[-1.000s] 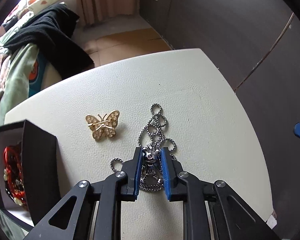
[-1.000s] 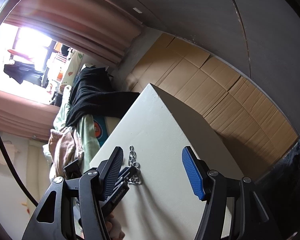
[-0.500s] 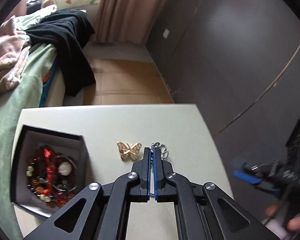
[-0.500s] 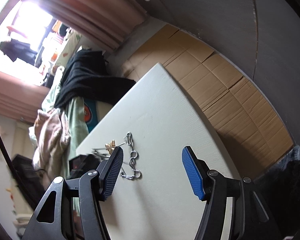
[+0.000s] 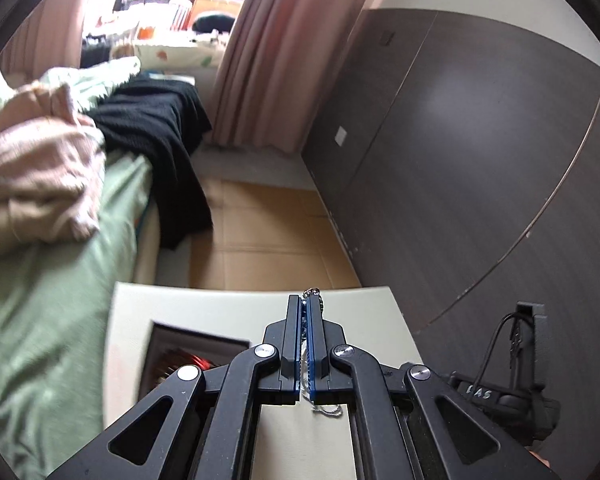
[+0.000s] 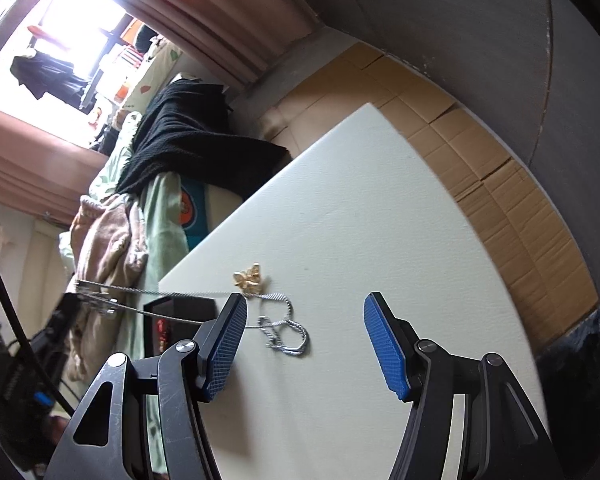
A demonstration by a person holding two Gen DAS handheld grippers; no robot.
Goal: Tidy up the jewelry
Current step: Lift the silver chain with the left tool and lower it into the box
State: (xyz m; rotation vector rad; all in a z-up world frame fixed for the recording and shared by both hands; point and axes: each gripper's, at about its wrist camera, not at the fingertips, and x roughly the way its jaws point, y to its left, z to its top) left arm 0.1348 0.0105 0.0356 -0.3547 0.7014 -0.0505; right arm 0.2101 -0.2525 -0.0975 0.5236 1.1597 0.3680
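Silver chain necklace [image 6: 284, 330] stretches taut from my left gripper [image 5: 304, 312], whose blue pads are clamped on it, above the black jewelry box [image 5: 188, 346], its tail coiled on the white table [image 6: 380, 220] beside a gold butterfly brooch [image 6: 250, 276]. My right gripper [image 6: 304, 344] hovers spread wide, holding nothing.
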